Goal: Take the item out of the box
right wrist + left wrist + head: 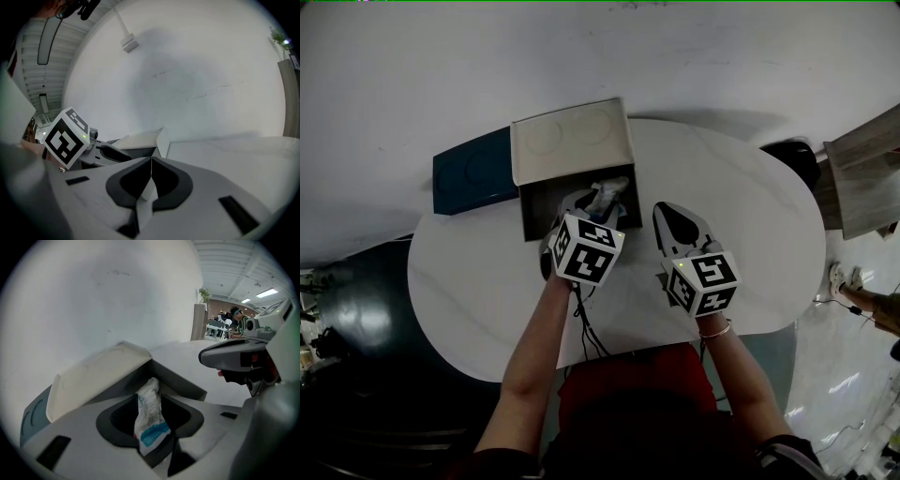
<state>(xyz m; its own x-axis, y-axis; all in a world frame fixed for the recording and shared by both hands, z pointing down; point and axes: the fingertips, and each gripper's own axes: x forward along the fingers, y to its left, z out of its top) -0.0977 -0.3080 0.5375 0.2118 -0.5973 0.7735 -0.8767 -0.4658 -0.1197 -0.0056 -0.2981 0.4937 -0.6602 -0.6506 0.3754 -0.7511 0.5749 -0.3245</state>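
An open grey box (546, 199) with a cream lid (572, 139) tipped back stands at the table's far side. My left gripper (589, 201) hangs over the box's opening, shut on a crumpled white packet with blue print (150, 414), which also shows as the packet (609, 191) in the head view. The packet stands up between the jaws, above the box (177, 376). Right of the box, over bare table, my right gripper (669, 216) is shut with nothing in it; its jaws meet along a thin line (151, 172).
The white oval table (750, 234) holds a dark blue lid or box (473, 172) left of the cream lid. A white wall stands close behind. A dark chair (792, 157) and wooden furniture (867, 173) are at the right.
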